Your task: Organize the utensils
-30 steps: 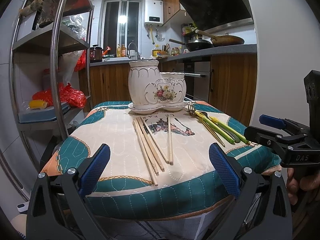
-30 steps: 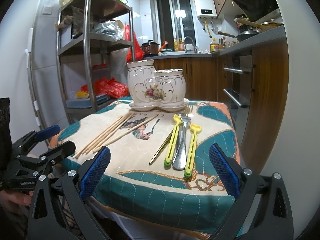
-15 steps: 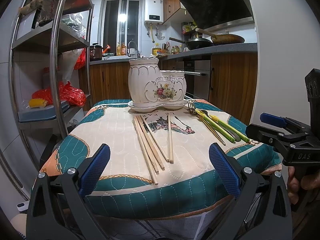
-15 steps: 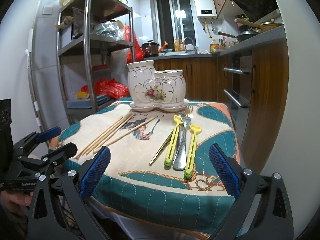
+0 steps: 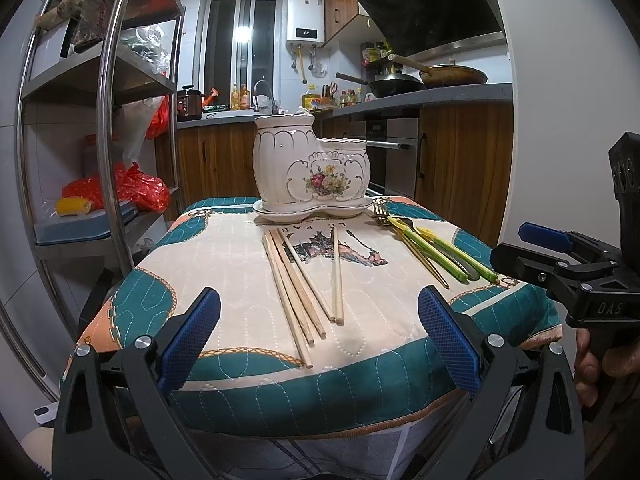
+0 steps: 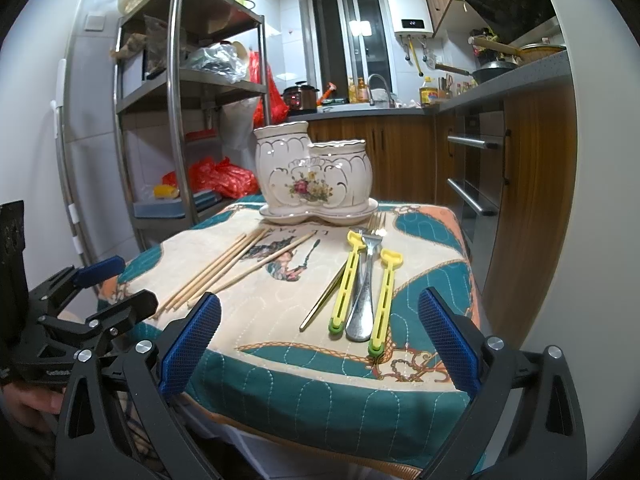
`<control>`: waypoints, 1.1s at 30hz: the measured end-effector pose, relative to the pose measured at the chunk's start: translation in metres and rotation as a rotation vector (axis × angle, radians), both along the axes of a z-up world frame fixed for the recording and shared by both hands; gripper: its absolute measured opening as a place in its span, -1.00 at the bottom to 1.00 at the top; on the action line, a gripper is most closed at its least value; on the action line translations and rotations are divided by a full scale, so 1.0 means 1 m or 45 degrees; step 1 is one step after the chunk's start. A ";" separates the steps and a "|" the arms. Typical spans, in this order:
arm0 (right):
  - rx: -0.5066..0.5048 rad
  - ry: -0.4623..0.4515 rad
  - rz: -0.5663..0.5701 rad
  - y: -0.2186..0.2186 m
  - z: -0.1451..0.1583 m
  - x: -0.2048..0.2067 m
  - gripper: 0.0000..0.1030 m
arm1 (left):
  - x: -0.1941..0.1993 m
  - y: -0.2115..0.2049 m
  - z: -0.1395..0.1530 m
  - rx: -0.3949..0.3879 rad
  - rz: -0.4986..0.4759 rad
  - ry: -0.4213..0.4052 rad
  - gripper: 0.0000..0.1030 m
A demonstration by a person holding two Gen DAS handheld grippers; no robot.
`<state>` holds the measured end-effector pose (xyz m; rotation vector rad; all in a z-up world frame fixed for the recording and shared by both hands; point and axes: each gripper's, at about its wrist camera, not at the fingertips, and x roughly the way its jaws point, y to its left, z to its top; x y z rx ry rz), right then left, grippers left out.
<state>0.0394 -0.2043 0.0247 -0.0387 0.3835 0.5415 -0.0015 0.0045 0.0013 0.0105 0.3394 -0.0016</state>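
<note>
A white floral ceramic utensil holder with two cups stands at the far edge of the quilted table; it also shows in the right wrist view. Several wooden chopsticks lie in front of it, seen in the right wrist view too. Yellow-green utensils, a metal spoon and a fork lie to the right. My left gripper is open and empty at the table's near edge. My right gripper is open and empty near the front right corner.
A steel shelf rack with red bags stands left of the table. Wooden kitchen cabinets and a counter with pans run along the back and right. The right gripper shows at the left view's right edge.
Both grippers have shifted very slightly toward the table. Nothing on the table has moved.
</note>
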 end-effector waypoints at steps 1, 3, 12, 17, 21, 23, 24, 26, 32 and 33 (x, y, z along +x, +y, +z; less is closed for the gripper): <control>0.000 0.000 0.000 0.000 0.000 0.000 0.90 | 0.000 0.000 0.000 0.000 0.001 0.000 0.89; 0.002 0.001 0.002 0.000 0.000 0.000 0.90 | 0.000 0.000 0.000 -0.002 0.001 0.001 0.89; 0.003 0.001 0.001 0.000 0.000 0.000 0.90 | 0.003 0.000 -0.002 -0.012 -0.002 0.017 0.89; 0.003 0.003 0.003 0.000 0.001 0.000 0.90 | 0.004 0.000 -0.002 -0.012 -0.004 0.026 0.89; 0.005 0.002 0.002 -0.001 0.001 -0.001 0.90 | 0.005 0.002 -0.003 -0.015 -0.002 0.036 0.89; 0.007 0.005 0.002 -0.001 0.001 -0.001 0.90 | 0.006 0.003 -0.004 -0.019 0.001 0.040 0.89; 0.006 0.004 0.003 -0.001 0.001 -0.001 0.90 | 0.006 0.003 -0.004 -0.025 0.003 0.045 0.89; 0.006 0.006 0.003 -0.001 0.001 -0.001 0.90 | 0.007 0.005 -0.004 -0.037 0.003 0.051 0.89; 0.012 0.017 0.003 -0.002 0.003 -0.003 0.90 | 0.009 0.008 -0.003 -0.044 0.007 0.056 0.89; 0.013 0.019 0.002 -0.002 0.004 -0.003 0.90 | 0.010 0.009 -0.002 -0.044 0.009 0.058 0.89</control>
